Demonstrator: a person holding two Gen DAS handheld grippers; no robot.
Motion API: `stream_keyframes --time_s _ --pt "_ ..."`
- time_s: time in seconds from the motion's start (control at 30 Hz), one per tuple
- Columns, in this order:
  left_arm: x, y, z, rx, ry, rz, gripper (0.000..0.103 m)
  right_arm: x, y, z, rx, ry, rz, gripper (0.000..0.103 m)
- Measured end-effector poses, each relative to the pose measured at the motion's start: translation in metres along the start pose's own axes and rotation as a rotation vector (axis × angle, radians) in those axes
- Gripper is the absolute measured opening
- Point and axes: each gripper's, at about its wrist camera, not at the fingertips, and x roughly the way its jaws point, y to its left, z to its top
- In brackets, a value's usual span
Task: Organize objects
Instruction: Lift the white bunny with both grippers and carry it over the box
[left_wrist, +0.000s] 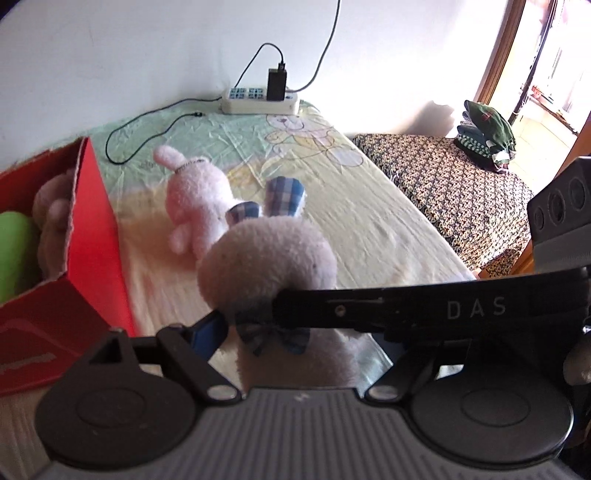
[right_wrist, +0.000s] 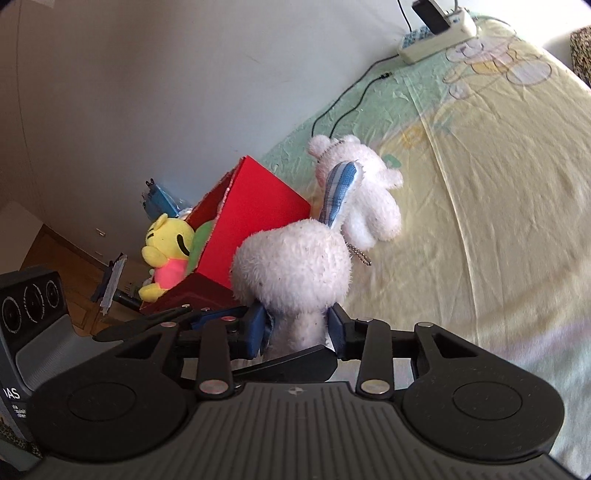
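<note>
The plush rabbit (right_wrist: 291, 273) with plaid-lined ears is being held by the neck between the blue pads of the right gripper (right_wrist: 297, 326), whose jaws are pressing into the fur on both sides. In the right wrist view it is sitting at the centre, head up, one ear pointing toward 1 o'clock. The left gripper (left_wrist: 258, 317) is coming in at the same neck: in its own view a blue pad (left_wrist: 207, 332) is touching the fur by the plaid bow, while the right tool's black finger is crossing in front. Whether the left jaws are actually clamping I cannot tell, since the far pad is hidden.

Just beyond the rabbit, at 12 o'clock in the left view, a second white plush toy (left_wrist: 195, 199) is lying on the yellow bedsheet (left_wrist: 369, 229), not yet collected. At 9 o'clock the red box (left_wrist: 92, 229) is standing open, with a yellow bear (right_wrist: 166, 251) and something green inside, so part of the sorting looks done. Judging from this, the held rabbit and the lying toy are what remains to go in.

Farther off, at 12 o'clock against the wall, a power strip (left_wrist: 258, 99) with a charger is resting on the sheet, and folded clothes (left_wrist: 487, 136) are sitting at 2 o'clock.
</note>
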Motion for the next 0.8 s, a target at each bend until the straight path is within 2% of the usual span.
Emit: stream_keyframes --time_s 0.33,0.5,0.73,0.8 --pt "-0.051 0.017 0.01 0.045 -0.162 0.025 0.084 -0.006 0.053 0.01 -0.131 -0.121 0.029 0.039" --pt "-0.078 0.052 0.009 0.03 -0.211 0.054 0.084 0.016 0.086 0.013 -0.156 -0.141 0.064 0.039" --pt "-0.113 0.115 0.005 -0.011 -0.268 0.126 0.085 0.068 0.137 0.016 -0.213 -0.134 0.133 0.039" --pt "-0.122 0.132 0.0 -0.027 -0.283 0.145 0.088 0.083 0.151 0.017 -0.235 -0.128 0.155 0.039"
